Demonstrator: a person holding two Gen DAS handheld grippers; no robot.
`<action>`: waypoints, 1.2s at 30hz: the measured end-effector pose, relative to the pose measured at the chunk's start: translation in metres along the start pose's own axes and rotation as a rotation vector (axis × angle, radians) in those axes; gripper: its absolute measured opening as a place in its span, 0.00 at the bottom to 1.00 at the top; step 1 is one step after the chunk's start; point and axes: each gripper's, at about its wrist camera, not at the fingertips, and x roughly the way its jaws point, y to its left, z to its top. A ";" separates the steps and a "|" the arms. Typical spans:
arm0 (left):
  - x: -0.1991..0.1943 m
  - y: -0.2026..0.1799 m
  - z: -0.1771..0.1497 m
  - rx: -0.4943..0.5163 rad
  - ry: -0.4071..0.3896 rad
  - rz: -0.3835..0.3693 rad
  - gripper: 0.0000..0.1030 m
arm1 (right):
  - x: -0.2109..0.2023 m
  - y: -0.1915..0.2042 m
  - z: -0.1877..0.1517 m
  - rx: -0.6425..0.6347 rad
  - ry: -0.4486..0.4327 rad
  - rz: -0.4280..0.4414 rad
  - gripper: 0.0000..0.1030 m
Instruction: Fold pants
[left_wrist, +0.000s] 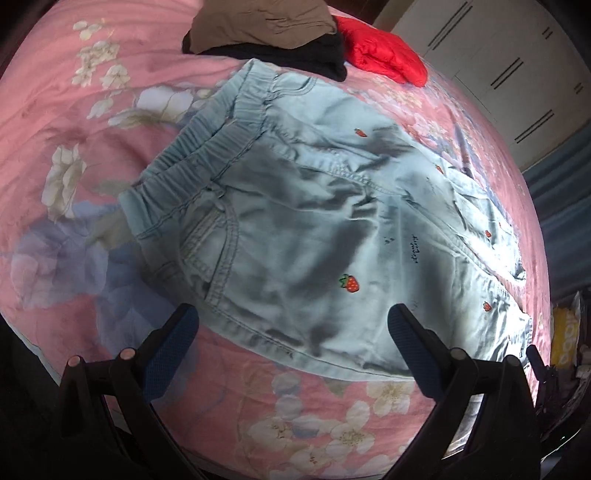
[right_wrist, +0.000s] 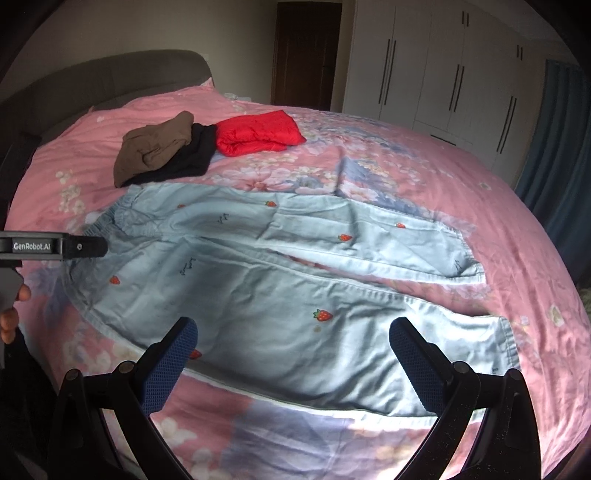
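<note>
The pants (right_wrist: 258, 280) are spread flat on the pink bedspread (right_wrist: 424, 173), both legs seen whole only in the right wrist view; the waistband (left_wrist: 207, 147) is seen close only in the left. The left gripper (left_wrist: 293, 343) is held wide open above the hip, nothing gripped. The right gripper (right_wrist: 293, 354) is likewise spread wide over the nearer leg, nothing held.

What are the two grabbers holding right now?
Nothing. The left gripper and right gripper are both open above the pants, which lie flat on the bed.
</note>
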 end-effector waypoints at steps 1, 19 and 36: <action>0.001 0.010 -0.003 -0.027 0.001 -0.003 0.98 | 0.006 0.009 -0.005 -0.058 0.007 -0.015 1.00; 0.006 0.042 0.004 -0.028 -0.191 0.029 0.12 | 0.040 0.106 -0.043 -0.557 -0.059 0.036 0.08; 0.016 -0.014 0.023 0.353 -0.185 0.123 0.61 | 0.044 0.008 0.013 -0.082 0.039 0.201 0.31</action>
